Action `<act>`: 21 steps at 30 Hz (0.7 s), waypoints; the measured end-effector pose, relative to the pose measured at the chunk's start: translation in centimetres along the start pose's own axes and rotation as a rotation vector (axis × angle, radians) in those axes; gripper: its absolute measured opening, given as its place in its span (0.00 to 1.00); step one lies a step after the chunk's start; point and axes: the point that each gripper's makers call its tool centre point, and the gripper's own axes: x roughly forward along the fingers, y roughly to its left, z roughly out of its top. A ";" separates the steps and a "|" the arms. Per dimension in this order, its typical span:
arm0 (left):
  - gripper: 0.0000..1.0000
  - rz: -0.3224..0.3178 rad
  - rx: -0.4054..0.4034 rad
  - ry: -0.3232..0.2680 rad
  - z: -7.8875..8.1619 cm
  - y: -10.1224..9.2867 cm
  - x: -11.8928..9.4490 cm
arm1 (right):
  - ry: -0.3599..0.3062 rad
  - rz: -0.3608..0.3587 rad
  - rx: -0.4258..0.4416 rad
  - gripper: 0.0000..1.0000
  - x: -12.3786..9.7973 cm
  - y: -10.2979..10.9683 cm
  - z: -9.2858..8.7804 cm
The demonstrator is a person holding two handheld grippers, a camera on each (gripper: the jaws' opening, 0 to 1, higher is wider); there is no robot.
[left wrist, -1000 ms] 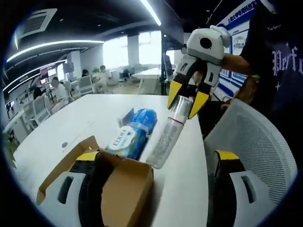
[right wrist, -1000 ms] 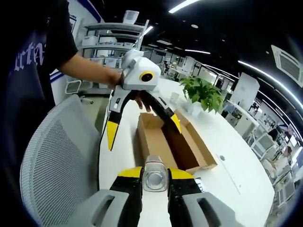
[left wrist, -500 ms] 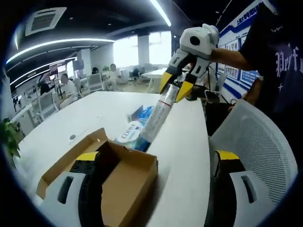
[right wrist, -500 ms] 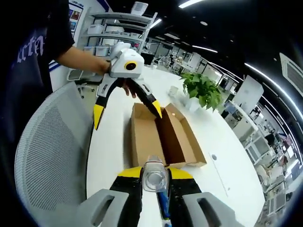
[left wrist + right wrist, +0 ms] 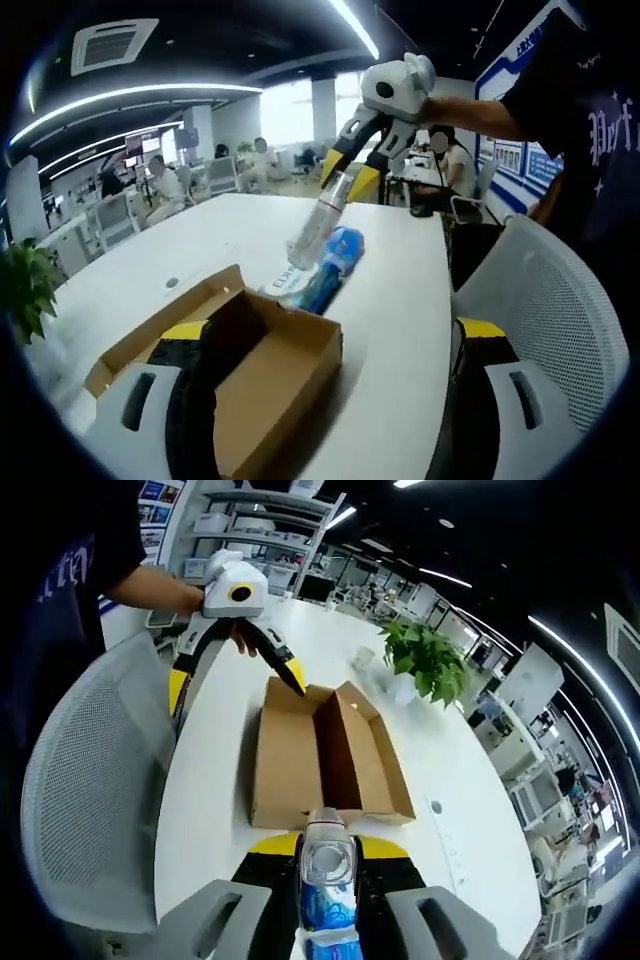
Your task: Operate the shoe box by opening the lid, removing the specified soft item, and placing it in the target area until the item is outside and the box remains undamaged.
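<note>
An open brown shoe box lies on the white table, lid folded out. My left gripper is open wide, with one jaw inside the box against its side wall and the other outside it. My right gripper is shut on the neck of a clear plastic bottle, held in the air and slanting down. Under the bottle a blue soft packet lies on the table beyond the box.
A grey mesh chair stands against the table's near edge by the person. A potted plant and a small cup stand past the box. Desks and seated people fill the room behind.
My right gripper has lifted the bottle off the table, up and away from the box, above the blue packet. The left gripper has stayed at the box wall.
</note>
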 end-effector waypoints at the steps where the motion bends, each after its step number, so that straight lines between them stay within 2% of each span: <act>1: 0.99 0.000 0.000 0.001 -0.1 -0.1 -0.1 | 0.005 0.000 -0.001 0.15 0.0 -0.2 -0.1; 13: 0.99 0.024 -0.015 0.015 -1.0 0.0 -1.6 | 0.074 0.013 -0.047 0.15 0.7 -3.0 -2.0; 21: 0.99 0.066 -0.017 0.026 -1.7 0.1 -3.1 | 0.101 0.021 -0.052 0.15 1.4 -4.7 -2.9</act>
